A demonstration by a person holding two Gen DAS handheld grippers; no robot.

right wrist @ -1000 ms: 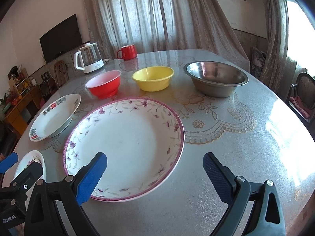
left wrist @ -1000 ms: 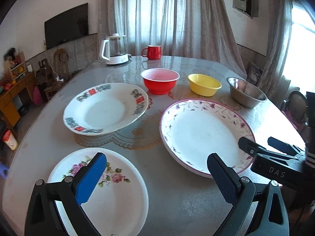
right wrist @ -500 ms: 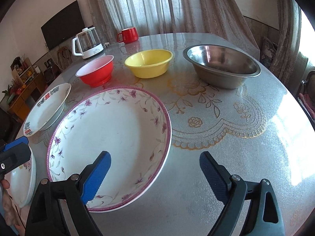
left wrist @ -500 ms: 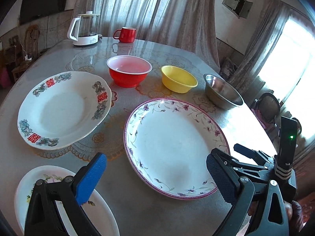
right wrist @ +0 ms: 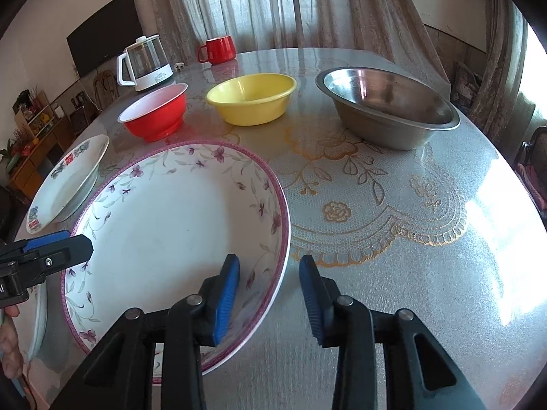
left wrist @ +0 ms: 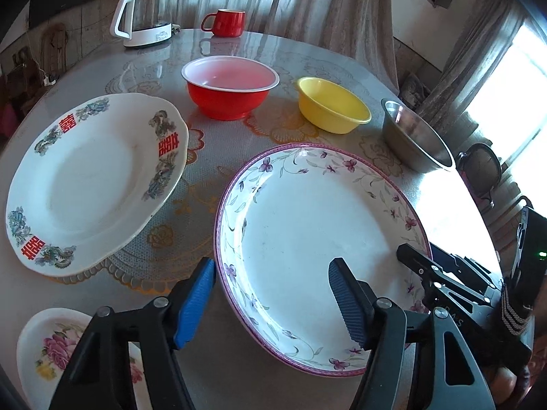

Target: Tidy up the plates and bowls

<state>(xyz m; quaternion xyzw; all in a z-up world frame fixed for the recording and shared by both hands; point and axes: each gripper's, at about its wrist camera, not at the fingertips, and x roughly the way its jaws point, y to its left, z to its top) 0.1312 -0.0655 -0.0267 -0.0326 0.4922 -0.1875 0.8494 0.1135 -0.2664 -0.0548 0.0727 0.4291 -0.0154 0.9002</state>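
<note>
- On the round table [right wrist: 393,239], near side: three plates. Purple-flower plate [left wrist: 318,239] nearest centre; red-character plate [left wrist: 89,184] to its left; pink-rose plate [left wrist: 44,348] at the near left edge, partly cut off.
- Far of the plates, three bowls in a row: red bowl [left wrist: 229,85], yellow bowl [left wrist: 331,106], steel bowl [right wrist: 386,109], well apart from one another.
- Far edge: one glass kettle [left wrist: 147,13], one red mug [left wrist: 227,22].
- Two tongs. Left gripper [left wrist: 271,300] straddles the near left rim of the purple-flower plate, one blue pad outside the rim, the dark one over the plate's inside. Jaws closing, about half wide; pads do not yet press the rim.
- Right gripper [right wrist: 268,300] straddles the near right rim of the same plate, left pad inside, right pad over the table. Jaws closing, narrow gap; contact with the rim cannot be made out.
- Change from a second ago: both tongs stood wide open and back from the plate; both have since come forward and down onto its rim, the left swinging rightward off the pink-rose plate.
- Pose: both tongs tilt steeply down from opposite sides. A hand [right wrist: 8,341] shows at the near left edge of the right view.
</note>
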